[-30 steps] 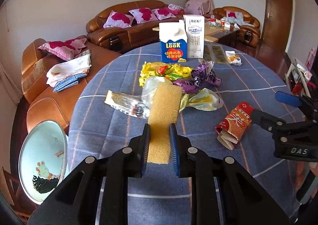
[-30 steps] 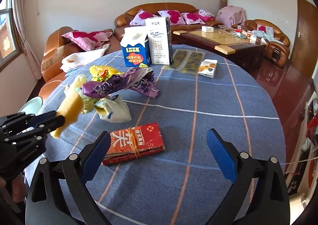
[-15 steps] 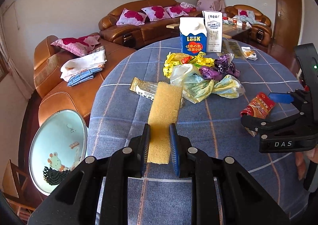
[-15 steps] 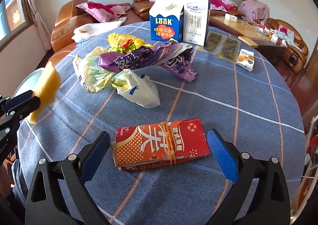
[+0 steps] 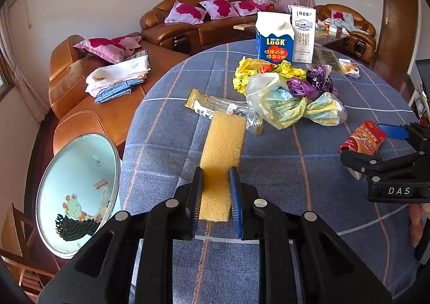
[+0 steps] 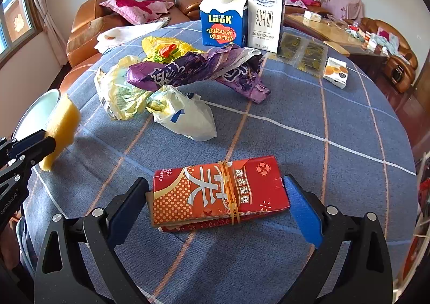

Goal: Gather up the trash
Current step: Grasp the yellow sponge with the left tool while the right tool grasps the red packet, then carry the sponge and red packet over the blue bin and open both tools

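Your right gripper stands wide open around the flattened red carton, whose long axis runs nine to three between your pads, while your left gripper clamps the yellow sponge.

2 cartons behind wrapper pile on table, flattened box nearest, bin left of table
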Available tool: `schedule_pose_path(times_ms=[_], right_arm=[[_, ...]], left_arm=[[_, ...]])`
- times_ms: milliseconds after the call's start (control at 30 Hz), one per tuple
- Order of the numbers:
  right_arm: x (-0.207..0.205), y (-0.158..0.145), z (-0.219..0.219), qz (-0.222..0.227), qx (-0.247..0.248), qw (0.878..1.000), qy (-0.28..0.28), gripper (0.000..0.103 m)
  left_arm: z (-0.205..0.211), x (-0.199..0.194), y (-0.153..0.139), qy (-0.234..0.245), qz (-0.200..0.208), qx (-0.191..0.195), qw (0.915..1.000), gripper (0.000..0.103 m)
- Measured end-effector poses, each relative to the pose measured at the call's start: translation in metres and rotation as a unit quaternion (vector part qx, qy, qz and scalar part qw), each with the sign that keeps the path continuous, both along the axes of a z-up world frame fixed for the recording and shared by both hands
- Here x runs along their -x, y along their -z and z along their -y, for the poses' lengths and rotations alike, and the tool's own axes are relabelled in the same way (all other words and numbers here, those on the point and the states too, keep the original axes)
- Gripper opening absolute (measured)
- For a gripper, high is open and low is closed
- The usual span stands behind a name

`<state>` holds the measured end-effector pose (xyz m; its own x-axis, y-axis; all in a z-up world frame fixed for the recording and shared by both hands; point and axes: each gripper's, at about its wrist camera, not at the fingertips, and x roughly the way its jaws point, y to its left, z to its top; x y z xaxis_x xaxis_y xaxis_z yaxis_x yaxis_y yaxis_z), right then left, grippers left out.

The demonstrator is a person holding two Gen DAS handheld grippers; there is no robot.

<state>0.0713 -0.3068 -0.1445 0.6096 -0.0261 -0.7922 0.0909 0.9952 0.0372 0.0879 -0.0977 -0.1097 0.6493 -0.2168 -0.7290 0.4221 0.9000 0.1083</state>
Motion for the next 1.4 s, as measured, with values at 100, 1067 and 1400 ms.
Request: schedule_pose_path(times_ms=[100,1067,1400], right_arm=[[0.003,-0.003,0.0,0.01,0.004,1.0,0.005,0.096],[-0.015,-0.076,-0.064,0.197,0.033,0.979,-0.033,0.096],[-0.042,-0.075,-0.108,0.201,0.04,0.975,-0.085,0.096]], left_arm=[[-0.002,0.0,-0.002,-0.003,0.002,0.002,1.0,0.02],[-0.086,-0.021,-0.042,-0.136,0.058,-0.008,0.989,0.02],[-0.115,-0.03,-0.04,-0.176,0.06,-0.022,0.9822,0.02]])
